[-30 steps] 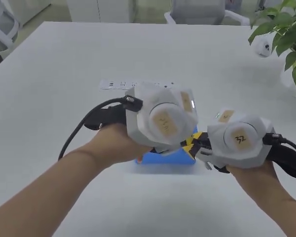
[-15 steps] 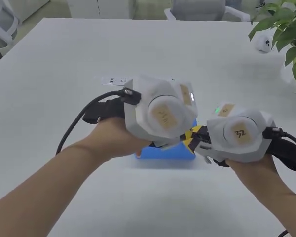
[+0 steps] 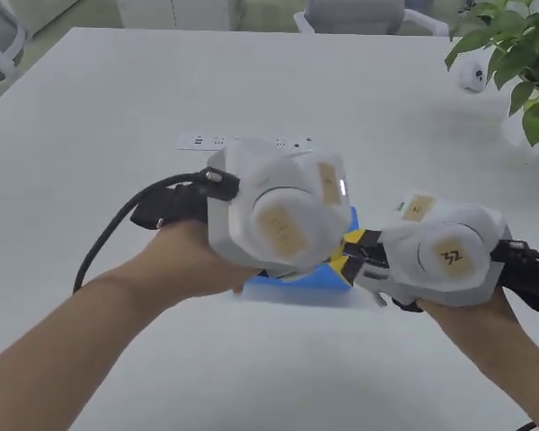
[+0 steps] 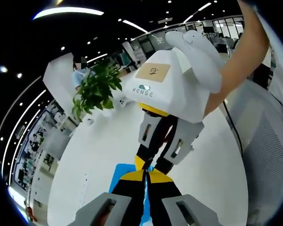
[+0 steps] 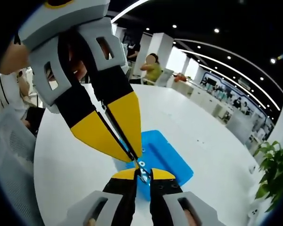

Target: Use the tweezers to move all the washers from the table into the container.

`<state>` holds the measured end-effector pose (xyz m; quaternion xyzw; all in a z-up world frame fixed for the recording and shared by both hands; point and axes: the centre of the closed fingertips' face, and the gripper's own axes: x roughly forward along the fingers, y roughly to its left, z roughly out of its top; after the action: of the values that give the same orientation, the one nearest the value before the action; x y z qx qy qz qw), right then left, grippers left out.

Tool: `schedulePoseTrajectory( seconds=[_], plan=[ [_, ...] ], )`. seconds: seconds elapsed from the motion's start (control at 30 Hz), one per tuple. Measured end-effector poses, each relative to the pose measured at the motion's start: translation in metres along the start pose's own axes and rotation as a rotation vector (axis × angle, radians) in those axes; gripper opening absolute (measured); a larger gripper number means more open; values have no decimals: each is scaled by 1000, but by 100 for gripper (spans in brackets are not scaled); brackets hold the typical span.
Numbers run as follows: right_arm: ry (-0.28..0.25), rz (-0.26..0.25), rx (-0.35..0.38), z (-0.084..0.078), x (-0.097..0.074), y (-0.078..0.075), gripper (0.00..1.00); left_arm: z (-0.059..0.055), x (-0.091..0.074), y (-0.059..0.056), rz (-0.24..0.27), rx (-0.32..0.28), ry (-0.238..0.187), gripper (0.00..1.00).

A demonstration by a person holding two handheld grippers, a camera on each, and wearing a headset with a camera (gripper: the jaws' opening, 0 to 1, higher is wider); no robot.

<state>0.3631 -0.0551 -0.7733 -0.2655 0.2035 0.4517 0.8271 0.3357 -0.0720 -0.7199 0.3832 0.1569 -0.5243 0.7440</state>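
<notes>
My left gripper (image 3: 335,262) and right gripper (image 3: 354,246) meet tip to tip just above a blue container (image 3: 340,275) in the middle of the white table. In the right gripper view, thin dark tweezers (image 5: 119,133) run between the left gripper's yellow-tipped jaws, which are shut on them. The tweezers' tip reaches my right gripper (image 5: 142,176), whose jaws are pressed together on it. A small shiny bit (image 5: 142,164), perhaps a washer, sits at that tip over the blue container (image 5: 166,162). In the left gripper view my left gripper (image 4: 147,177) faces the right one's jaws over the blue container (image 4: 125,181).
A white power strip (image 3: 242,142) lies on the table behind the grippers. A potted plant (image 3: 512,54) and a small white round object (image 3: 472,76) stand at the far right. A black cable (image 3: 117,233) trails left from the left gripper. Office chairs stand beyond the table.
The grippers stay tip to tip over the blue container. The picture has shifted a little with my head; nothing else has visibly moved.
</notes>
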Motion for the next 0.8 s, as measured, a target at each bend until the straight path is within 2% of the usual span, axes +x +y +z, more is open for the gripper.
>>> schedulePoseTrajectory(
  seconds=[0.2,0.33,0.53,0.63,0.8],
  plan=[
    [1,9,-13,1,-6,8,7,2,-9,-9,-8,-3,-17,0],
    [15,35,-39,-4,-10,20,7,2,-18,-16,-28,-9,-31,0],
    [37,78,-91,-10,-15,41,7,-3,-25,-36,-68,-33,-33,0],
    [67,103,-133,-17,-18,53,6,-8,-25,-45,-86,-34,-28,0],
    [100,124,-134,-28,-20,63,6,-25,-25,-59,-124,-36,4,0]
  ],
)
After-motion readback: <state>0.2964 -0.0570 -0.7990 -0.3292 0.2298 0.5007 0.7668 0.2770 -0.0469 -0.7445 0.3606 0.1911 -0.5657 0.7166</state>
